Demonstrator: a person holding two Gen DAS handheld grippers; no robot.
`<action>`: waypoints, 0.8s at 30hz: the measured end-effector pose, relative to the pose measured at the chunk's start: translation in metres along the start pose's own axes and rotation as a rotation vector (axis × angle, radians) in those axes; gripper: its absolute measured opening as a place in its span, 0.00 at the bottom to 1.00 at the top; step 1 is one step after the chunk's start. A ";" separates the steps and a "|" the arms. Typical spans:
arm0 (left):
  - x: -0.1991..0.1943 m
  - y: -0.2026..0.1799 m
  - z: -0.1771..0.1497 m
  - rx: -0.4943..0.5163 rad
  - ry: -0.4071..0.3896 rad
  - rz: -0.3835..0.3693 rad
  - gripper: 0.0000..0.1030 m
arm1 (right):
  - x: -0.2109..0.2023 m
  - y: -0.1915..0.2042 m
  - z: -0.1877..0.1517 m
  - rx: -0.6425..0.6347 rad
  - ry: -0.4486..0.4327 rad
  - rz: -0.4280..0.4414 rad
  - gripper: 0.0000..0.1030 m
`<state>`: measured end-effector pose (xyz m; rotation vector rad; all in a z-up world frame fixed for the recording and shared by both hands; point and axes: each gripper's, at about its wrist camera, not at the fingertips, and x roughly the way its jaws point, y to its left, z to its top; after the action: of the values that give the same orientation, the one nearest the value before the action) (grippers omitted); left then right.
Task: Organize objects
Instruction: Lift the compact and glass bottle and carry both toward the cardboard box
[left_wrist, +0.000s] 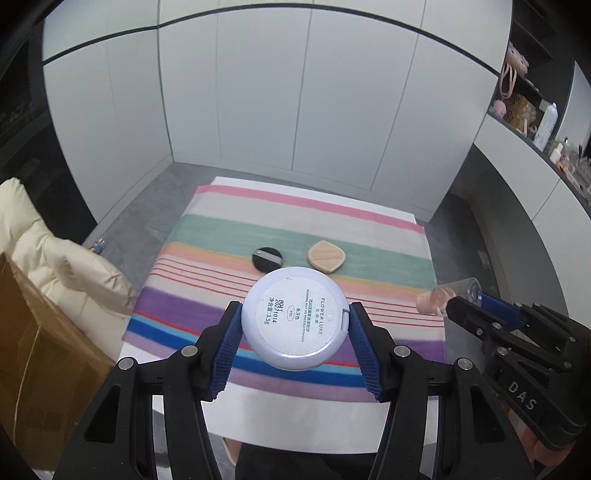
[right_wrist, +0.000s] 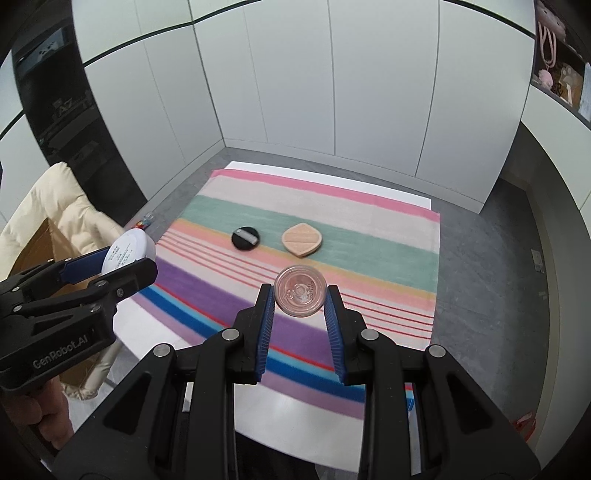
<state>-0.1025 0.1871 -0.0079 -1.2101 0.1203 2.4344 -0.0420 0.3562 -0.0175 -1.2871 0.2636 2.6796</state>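
The round powder compact (left_wrist: 295, 317) sits clamped between the ribbed blue pads (left_wrist: 225, 350) of the left gripper (left_wrist: 293, 332), held in the air above the near part of the striped cloth (left_wrist: 369, 229). It is a flat pale-lilac disc of smooth plastic, its labelled underside turned toward the wrist camera, so its short axis runs roughly along the fingers. The hinge notch lies against the right-hand pad. In the right wrist view the same compact shows edge-on, tilted, off the left side of the table.

The right gripper (right_wrist: 300, 295) is closed on a small clear bottle (right_wrist: 301, 291). Seen end-on, its round transparent base carries moulded marks and a pinkish tint inside. From the left wrist view its long axis runs sideways and slightly up, peach-coloured end toward the table centre, and it hangs over the cloth's right edge.

Two things lie flat on the green stripe, just beside each other but apart: a black round puff (right_wrist: 245, 238) with a grey ribbon band across it, and a beige leaf-shaped sponge (right_wrist: 302, 239) with a matte, finely textured face.

The cloth is soft and fuzzy, banded in pink, green, peach, purple and blue, and it covers most of a white table (right_wrist: 295, 435) whose bare near edge shows below the grippers. Grey floor surrounds the table, with white panelled walls behind. To the left stand a cream padded jacket (left_wrist: 55, 258) and a brown cardboard box (left_wrist: 37, 369), close to the table's left edge. The cloth's far half lies bare.
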 end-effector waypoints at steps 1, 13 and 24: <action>-0.002 0.002 -0.001 -0.005 -0.001 -0.001 0.56 | -0.003 0.003 -0.001 -0.002 0.000 0.003 0.28; -0.018 0.050 -0.018 -0.071 -0.020 0.008 0.57 | -0.011 0.042 0.003 -0.073 -0.036 0.062 0.28; -0.029 0.106 -0.022 -0.154 -0.052 0.094 0.57 | 0.002 0.083 0.019 -0.134 -0.055 0.165 0.28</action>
<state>-0.1127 0.0757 -0.0099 -1.2292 -0.0274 2.5955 -0.0754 0.2793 0.0000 -1.2777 0.1937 2.9119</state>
